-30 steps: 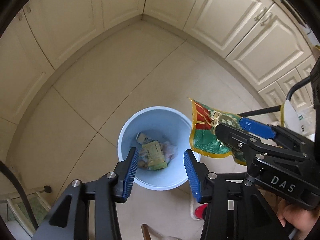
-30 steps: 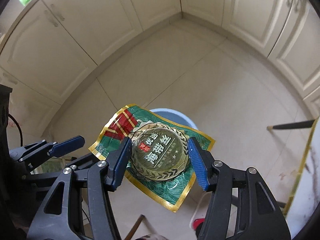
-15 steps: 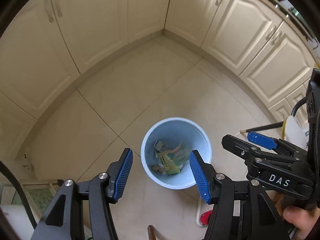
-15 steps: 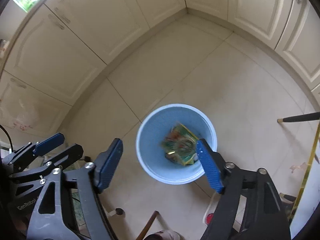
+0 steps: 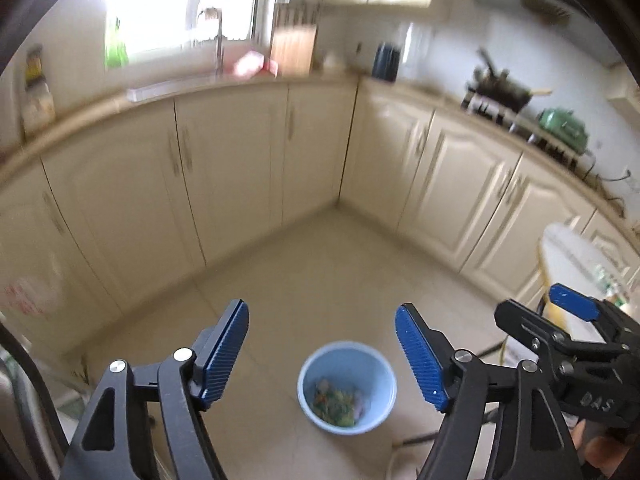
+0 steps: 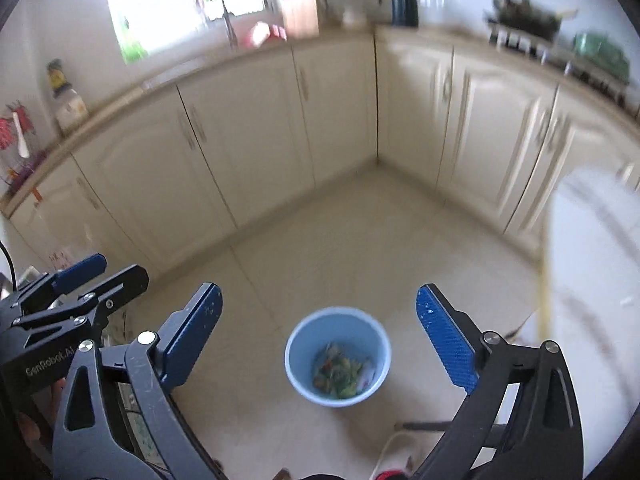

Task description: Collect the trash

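Note:
A pale blue bin point(image 5: 347, 387) stands on the tiled floor far below, with crumpled wrappers point(image 5: 335, 403) in green, orange and pink at its bottom. In the right wrist view the same bin point(image 6: 338, 355) and its wrappers point(image 6: 340, 372) lie between and below the fingers. My left gripper point(image 5: 322, 354) hangs high over the bin with its jaws opening and nothing between them. My right gripper point(image 6: 319, 334) is also opening, wide apart and empty. Each gripper shows at the edge of the other's view.
Cream cabinet doors point(image 5: 240, 184) wrap around the corner under a beige counter. A tap point(image 6: 226, 20), a knife block point(image 5: 294, 50), a dark jar point(image 6: 404, 8) and a stove with a pan point(image 5: 500, 88) sit on the counter. A white table point(image 6: 596, 264) stands at the right.
The green and gold wrapper left my right gripper and landed in the bin. Both grippers opened wider, rose well above the bin and tilted up, bringing the counter and window into view.

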`<action>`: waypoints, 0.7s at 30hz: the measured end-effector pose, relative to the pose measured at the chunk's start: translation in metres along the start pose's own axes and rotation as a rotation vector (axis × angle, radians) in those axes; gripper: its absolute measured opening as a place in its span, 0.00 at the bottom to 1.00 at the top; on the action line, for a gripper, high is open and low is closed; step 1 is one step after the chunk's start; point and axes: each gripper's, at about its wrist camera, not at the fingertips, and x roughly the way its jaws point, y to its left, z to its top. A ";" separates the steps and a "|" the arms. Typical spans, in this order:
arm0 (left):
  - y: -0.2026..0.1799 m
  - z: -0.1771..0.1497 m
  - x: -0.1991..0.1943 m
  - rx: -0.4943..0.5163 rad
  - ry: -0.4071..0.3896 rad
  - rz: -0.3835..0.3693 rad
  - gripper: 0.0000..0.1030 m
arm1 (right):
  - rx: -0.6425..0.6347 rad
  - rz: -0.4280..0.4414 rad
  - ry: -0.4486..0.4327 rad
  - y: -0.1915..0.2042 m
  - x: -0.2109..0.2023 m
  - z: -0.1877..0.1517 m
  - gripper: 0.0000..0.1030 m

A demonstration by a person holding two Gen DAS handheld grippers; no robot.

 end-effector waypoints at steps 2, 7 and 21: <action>-0.015 -0.005 -0.031 0.008 -0.064 -0.038 0.78 | -0.019 -0.023 -0.068 0.007 -0.037 0.003 1.00; -0.057 -0.035 -0.095 0.042 -0.219 -0.048 0.93 | -0.042 -0.087 -0.231 0.026 -0.123 0.005 1.00; -0.105 -0.230 -0.217 0.160 -0.511 -0.094 0.96 | 0.038 -0.348 -0.485 0.025 -0.295 -0.020 1.00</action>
